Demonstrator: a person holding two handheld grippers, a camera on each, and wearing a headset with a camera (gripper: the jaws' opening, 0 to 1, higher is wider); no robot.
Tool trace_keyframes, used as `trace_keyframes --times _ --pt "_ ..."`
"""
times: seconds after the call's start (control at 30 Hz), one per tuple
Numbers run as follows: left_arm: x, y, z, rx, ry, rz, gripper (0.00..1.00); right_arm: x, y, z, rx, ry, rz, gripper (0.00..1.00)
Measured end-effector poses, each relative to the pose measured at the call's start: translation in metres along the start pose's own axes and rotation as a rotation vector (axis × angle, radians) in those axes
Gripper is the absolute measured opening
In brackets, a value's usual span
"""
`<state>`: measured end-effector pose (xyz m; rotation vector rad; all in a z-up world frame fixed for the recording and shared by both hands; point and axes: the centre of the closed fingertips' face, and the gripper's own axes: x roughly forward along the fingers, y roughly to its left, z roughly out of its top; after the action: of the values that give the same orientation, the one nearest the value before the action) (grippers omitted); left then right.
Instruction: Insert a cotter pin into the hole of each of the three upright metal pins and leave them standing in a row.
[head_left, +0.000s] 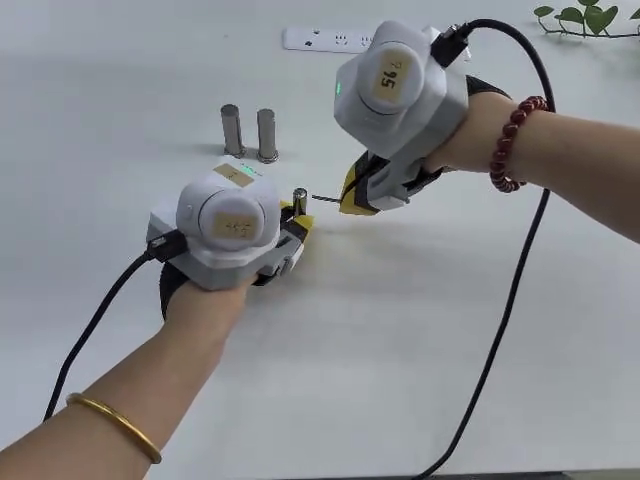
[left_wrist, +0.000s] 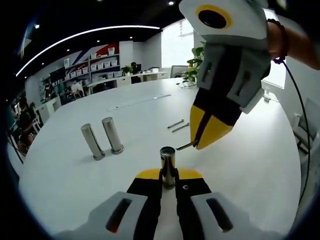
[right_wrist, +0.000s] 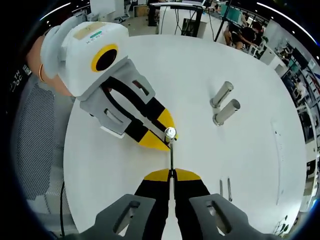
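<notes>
My left gripper (head_left: 297, 222) (left_wrist: 168, 176) is shut on an upright metal pin (head_left: 299, 200) (left_wrist: 167, 163) (right_wrist: 170, 133), held just above the white table (head_left: 400, 330). My right gripper (head_left: 350, 196) (right_wrist: 171, 174) is shut on a thin cotter pin (head_left: 326, 198) (right_wrist: 171, 155) (left_wrist: 185, 146). The cotter pin's tip points at the held pin's top, very close to it. Two more metal pins (head_left: 232, 131) (head_left: 267, 136) (left_wrist: 92, 141) (left_wrist: 113, 135) (right_wrist: 221, 94) (right_wrist: 226, 112) stand side by side behind. Two loose cotter pins (left_wrist: 175, 124) (right_wrist: 224, 189) lie on the table.
A white power strip (head_left: 330, 39) lies at the table's far edge, with a green plant (head_left: 585, 18) at the far right. Black cables (head_left: 510, 300) (head_left: 95, 320) trail from both grippers across the table. Shelves and desks stand in the room behind.
</notes>
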<state>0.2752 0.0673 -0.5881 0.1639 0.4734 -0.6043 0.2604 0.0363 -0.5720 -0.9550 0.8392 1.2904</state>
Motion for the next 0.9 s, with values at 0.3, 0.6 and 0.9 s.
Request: trace_keyframes --times 0.3,0.6,0.9 --pt "0.002 0.001 -0.001 0.012 -0.003 -0.009 0.07 0.000 -0.002 0.003 -0.008 -0.002 0.004 0.00" --pt "0.001 0.000 0.000 0.000 -0.009 -0.025 0.07 0.000 -0.002 0.011 -0.052 -0.023 0.014 0.00" --pt "0.000 -0.001 0.000 -0.005 -0.015 -0.032 0.07 0.001 -0.003 0.017 -0.095 -0.027 0.004 0.00"
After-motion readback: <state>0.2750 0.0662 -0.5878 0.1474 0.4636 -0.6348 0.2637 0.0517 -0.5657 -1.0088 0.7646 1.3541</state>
